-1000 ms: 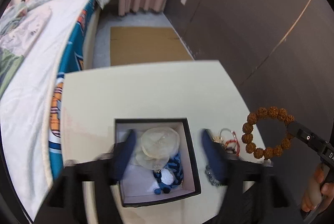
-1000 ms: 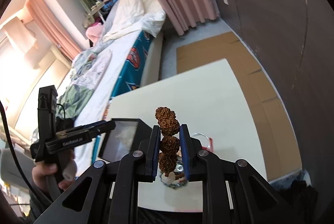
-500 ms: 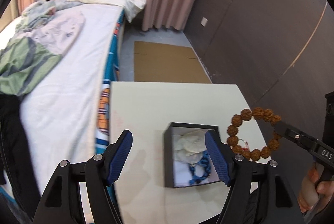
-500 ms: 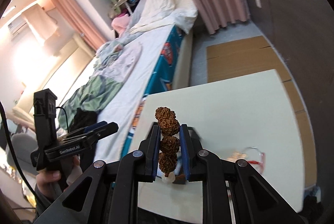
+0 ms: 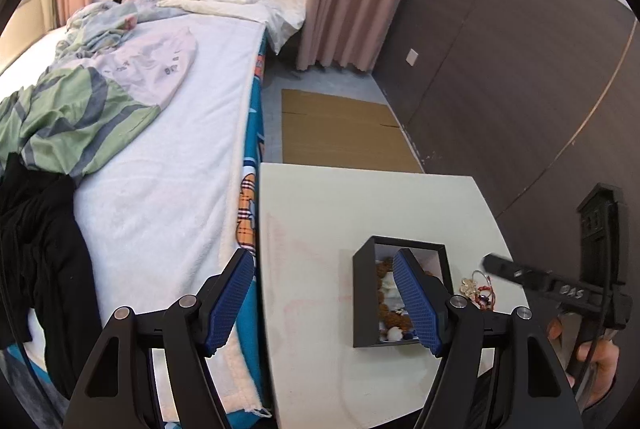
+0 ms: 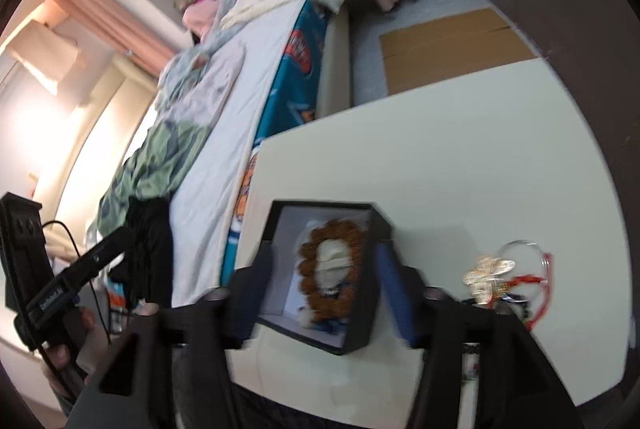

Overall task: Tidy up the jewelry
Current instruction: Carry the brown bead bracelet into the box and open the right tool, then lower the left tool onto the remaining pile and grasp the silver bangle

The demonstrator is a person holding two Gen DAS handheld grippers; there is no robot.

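A black jewelry box point(image 6: 360, 225) with a white lining stands on the cream table point(image 6: 460, 157). The brown bead bracelet point(image 6: 308, 269) lies inside it, around a pale shell piece, with blue beads beneath. My right gripper point(image 6: 324, 289) is open and empty just above the box's near side. My left gripper point(image 5: 324, 297) is open and empty, held over the table's left edge; its right finger hides part of the box point(image 5: 362, 293). A small pile of loose jewelry point(image 6: 500, 273) with a gold flower and red cord lies right of the box.
A bed point(image 5: 168, 149) with white sheet and clothes runs along the table's left side. A dark wall point(image 5: 520, 69) stands to the right. Cardboard point(image 5: 340, 129) lies on the floor beyond the table. The right gripper point(image 5: 516, 273) shows in the left view, beside the loose jewelry point(image 5: 478, 289).
My right gripper has opened and let the brown bead bracelet go; it now lies in the box. My left gripper has pulled back and to the left, away from the box.
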